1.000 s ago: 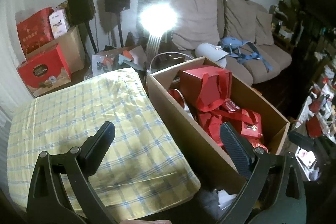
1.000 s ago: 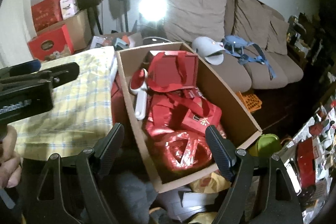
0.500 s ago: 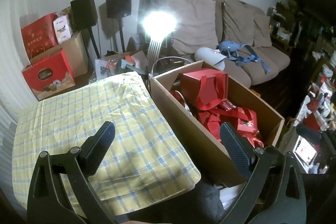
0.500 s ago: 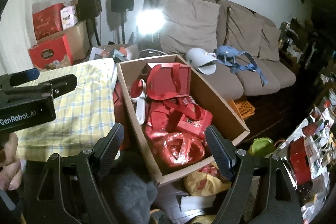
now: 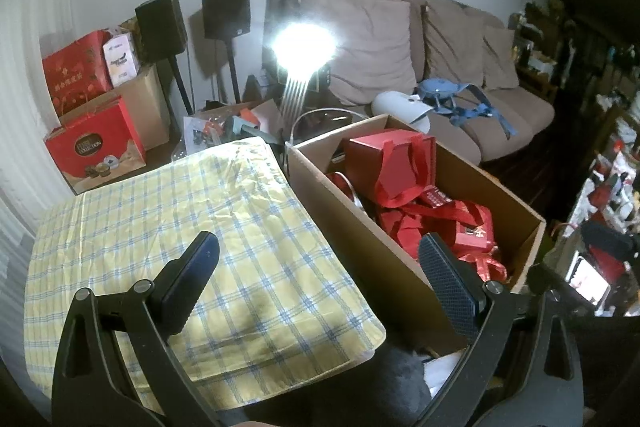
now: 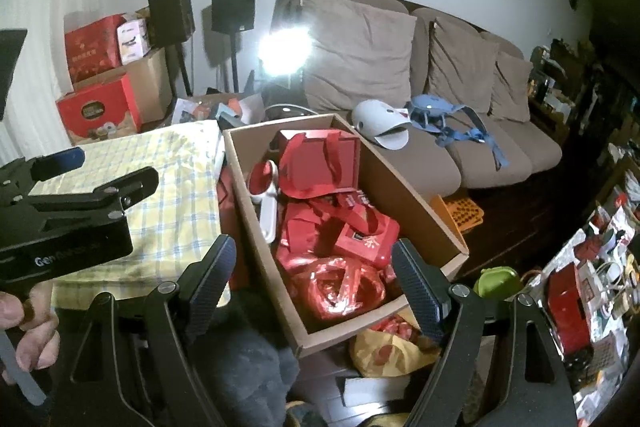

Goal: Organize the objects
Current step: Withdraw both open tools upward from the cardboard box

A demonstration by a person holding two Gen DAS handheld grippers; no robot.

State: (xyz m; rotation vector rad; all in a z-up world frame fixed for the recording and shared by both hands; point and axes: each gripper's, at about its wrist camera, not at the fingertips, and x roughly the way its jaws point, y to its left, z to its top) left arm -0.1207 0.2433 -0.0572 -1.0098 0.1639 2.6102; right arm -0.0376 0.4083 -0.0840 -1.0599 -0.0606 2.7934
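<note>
both tongs held up above the scene, nothing gripped. left gripper (image 5: pixel 316 255) has its jaws spread wide and empty, hanging over the near right corner of the checked tablecloth (image 5: pixel 168 235). right gripper (image 6: pixel 312 263) is equally wide and empty, over the near end of the cardboard box (image 6: pixel 416 203). a hand (image 6: pixel 28 331) shows at the left edge of the right wrist view, holding the left tool.

task things: red gift bags (image 6: pixel 320 167) and red boxes (image 6: pixel 366 241) all sit inside the cardboard box, with a crinkly red wrapped bundle (image 6: pixel 340 287) at its near end and a white-handled item (image 6: pixel 268 203) along its left wall. tablecloth top carries nothing.

step: unclear. fits either items waiting to be lifted out onto the cloth, or items already packed away into the box. can't settle the next move from this.

surface: cloth is wrinkled, its right edge just beside the box. room: beige sofa (image 5: pixel 460 75) behind, bright lamp glare (image 5: pixel 302 45), two black speakers (image 5: pixel 226 11) on stands, red cartons (image 5: pixel 96 151) at far left, clutter at right.
</note>
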